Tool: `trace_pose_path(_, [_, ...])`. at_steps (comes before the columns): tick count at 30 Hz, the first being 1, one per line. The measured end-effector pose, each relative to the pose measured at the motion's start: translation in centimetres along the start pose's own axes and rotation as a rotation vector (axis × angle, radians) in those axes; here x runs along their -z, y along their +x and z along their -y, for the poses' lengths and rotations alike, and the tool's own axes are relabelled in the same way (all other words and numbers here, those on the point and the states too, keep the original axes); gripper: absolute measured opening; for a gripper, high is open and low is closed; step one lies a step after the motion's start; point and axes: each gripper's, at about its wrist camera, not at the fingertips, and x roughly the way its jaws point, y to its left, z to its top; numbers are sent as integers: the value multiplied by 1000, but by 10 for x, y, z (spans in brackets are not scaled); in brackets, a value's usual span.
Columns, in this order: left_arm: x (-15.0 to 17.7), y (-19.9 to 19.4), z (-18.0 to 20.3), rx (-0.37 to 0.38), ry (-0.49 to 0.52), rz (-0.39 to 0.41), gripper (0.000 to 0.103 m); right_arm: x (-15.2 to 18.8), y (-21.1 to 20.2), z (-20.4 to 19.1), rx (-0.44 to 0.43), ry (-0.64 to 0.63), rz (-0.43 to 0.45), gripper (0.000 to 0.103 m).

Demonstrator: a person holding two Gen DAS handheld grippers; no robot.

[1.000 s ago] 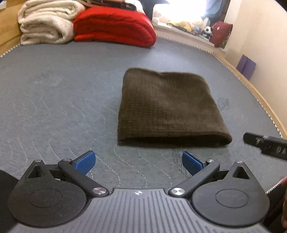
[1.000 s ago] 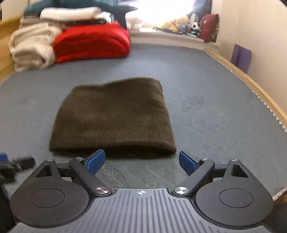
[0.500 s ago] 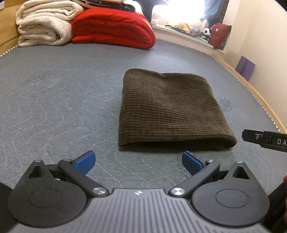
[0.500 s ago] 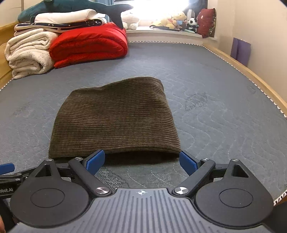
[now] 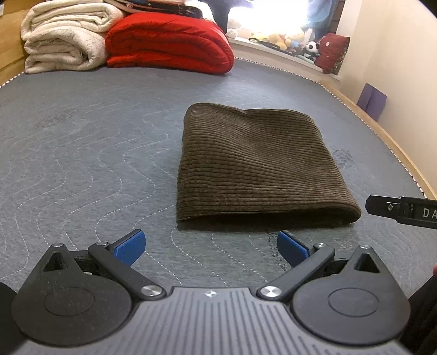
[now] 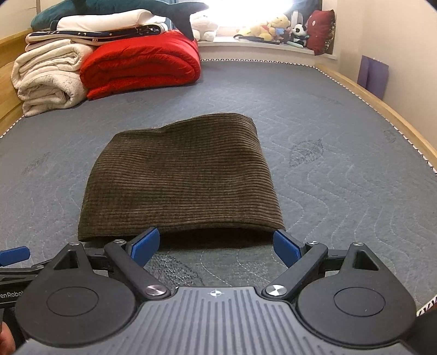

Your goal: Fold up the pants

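Brown corduroy pants (image 5: 259, 166) lie folded into a compact rectangle on the grey quilted mattress (image 5: 82, 153), rounded fold edge toward me. My left gripper (image 5: 210, 247) hovers open just short of the fold's left part, nothing between its blue pads. In the right wrist view the same pants (image 6: 183, 177) fill the middle, and my right gripper (image 6: 215, 247) stands open right at the near fold edge, empty. The right gripper's black tip (image 5: 401, 209) shows at the left view's right edge; a blue pad of the left gripper (image 6: 13, 255) shows at the right view's left edge.
A folded red blanket (image 5: 169, 46) and a rolled cream blanket (image 5: 62, 43) sit at the mattress's far left, with more folded linens and a plush shark (image 6: 123, 8) stacked on them. A wooden bed rim (image 6: 382, 109) runs along the right; stuffed toys (image 6: 273, 27) line the window sill.
Both grippers have crept slightly closer to the pants' near fold edge. The pants have not moved, and both grippers stay open.
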Motion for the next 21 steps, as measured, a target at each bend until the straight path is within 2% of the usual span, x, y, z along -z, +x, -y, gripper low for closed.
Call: trace_pose_path(21, [0,-1,0,18,6,14,103,1,-1,-3,5,-14,-5,91])
